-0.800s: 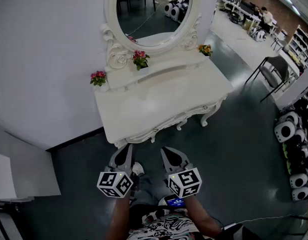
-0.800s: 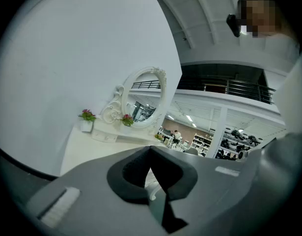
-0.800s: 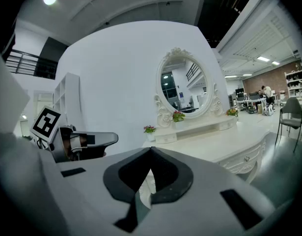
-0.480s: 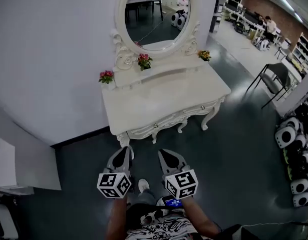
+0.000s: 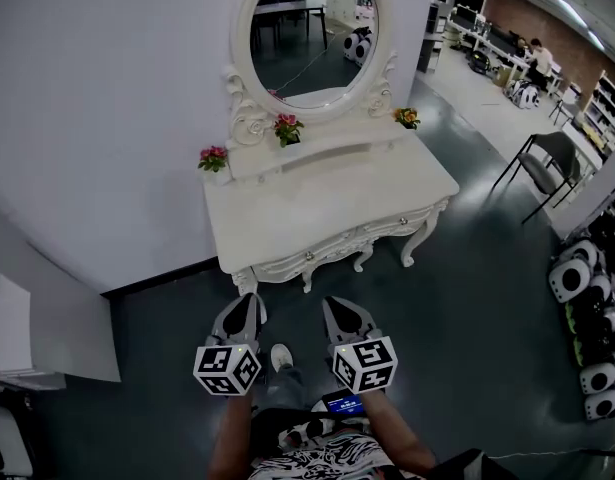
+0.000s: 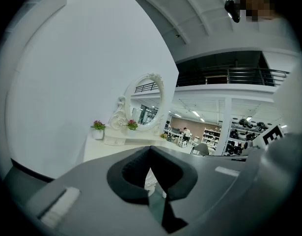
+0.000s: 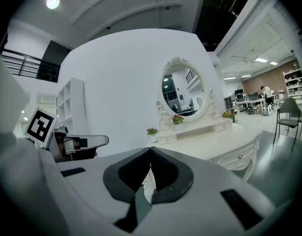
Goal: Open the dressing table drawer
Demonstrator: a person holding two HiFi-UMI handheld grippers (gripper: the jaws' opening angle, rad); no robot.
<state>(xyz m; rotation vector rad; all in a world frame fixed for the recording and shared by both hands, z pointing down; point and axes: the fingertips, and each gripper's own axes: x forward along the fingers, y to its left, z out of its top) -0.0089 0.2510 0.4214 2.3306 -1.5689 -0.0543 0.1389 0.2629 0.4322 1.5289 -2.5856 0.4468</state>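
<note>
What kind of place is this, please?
Probably a large open workspace or lab, not a home. The white dressing table with its oval mirror stands by a bare wall, while office desks and round white machines fill the hall beyond.

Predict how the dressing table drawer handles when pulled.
Likely stiff, sliding straight: the drawer front looks like solid carved wood. Its small round knob may slip from a grip. The table, on slim legs, might shift.
</note>
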